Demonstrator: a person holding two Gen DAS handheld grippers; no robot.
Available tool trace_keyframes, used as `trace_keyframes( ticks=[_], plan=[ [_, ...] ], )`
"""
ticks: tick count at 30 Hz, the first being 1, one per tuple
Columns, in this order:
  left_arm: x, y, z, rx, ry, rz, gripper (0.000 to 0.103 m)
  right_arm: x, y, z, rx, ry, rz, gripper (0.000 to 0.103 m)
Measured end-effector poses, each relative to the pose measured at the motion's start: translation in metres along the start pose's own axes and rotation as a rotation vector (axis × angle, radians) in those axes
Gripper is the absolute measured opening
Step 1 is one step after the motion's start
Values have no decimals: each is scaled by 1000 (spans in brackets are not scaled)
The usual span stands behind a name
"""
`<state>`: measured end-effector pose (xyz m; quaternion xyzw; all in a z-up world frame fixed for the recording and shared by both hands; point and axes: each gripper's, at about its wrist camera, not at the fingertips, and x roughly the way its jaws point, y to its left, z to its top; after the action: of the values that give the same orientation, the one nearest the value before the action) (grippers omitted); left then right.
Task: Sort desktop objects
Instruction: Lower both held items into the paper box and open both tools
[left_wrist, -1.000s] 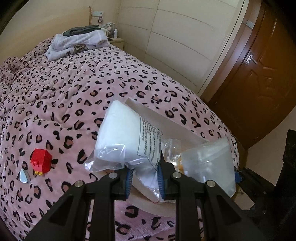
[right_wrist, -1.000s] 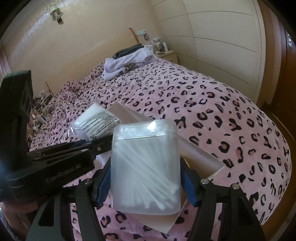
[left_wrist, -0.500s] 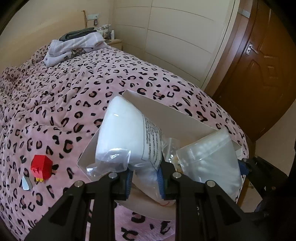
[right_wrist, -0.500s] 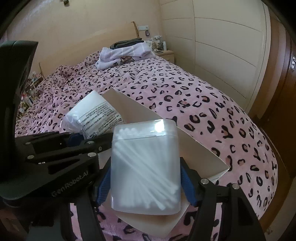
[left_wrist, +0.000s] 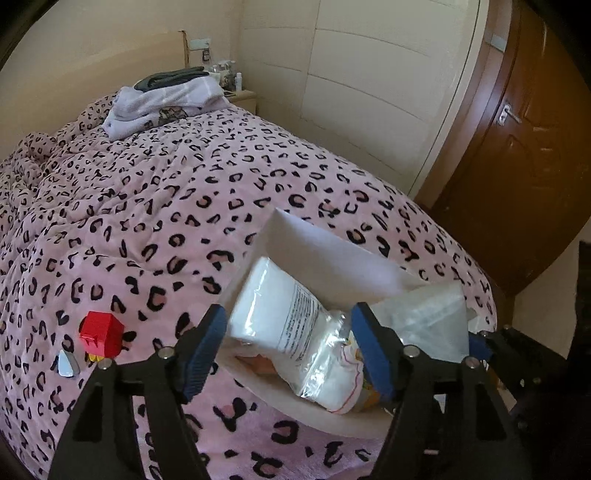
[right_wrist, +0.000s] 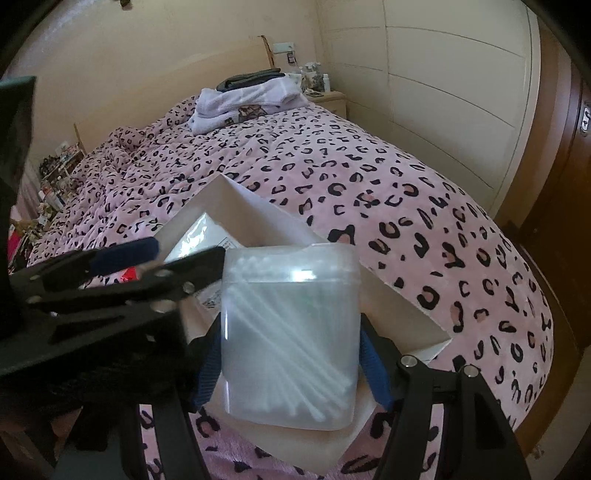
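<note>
On a leopard-print bed (left_wrist: 258, 177), the left hand-held gripper (left_wrist: 288, 350) has just spread open; a plastic bag (left_wrist: 284, 317) lies loose between its jaws in a white box (left_wrist: 325, 251). The right hand-held gripper (right_wrist: 288, 365) clamps a cotton-swab case (right_wrist: 291, 332) above the box's near edge.

Both wrist views close, sharing box (left_wrist: 332, 254)

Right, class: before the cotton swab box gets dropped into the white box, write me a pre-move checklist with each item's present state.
1. Left claw open, its jaws have just been opening: ok.
2. Clear plastic bag of white pads lying inside the white cardboard box: ok.
3. Right claw gripping the translucent cotton swab box: ok.
4. Swab box over the white box: ok.
5. Landing spot free: cannot tell.
</note>
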<state>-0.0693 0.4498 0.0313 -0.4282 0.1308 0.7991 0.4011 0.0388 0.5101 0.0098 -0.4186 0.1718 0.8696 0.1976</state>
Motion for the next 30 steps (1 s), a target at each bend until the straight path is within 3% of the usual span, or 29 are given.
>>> trace_keyframes(
  ticks=[19,30],
  plan=[
    [-43,26,9,-68,-65,36,73,-10,3,13,24,13,30,67],
    [-48,33,7,-91,-59,43,80,-7,4,14,52,60,68,67]
  ],
)
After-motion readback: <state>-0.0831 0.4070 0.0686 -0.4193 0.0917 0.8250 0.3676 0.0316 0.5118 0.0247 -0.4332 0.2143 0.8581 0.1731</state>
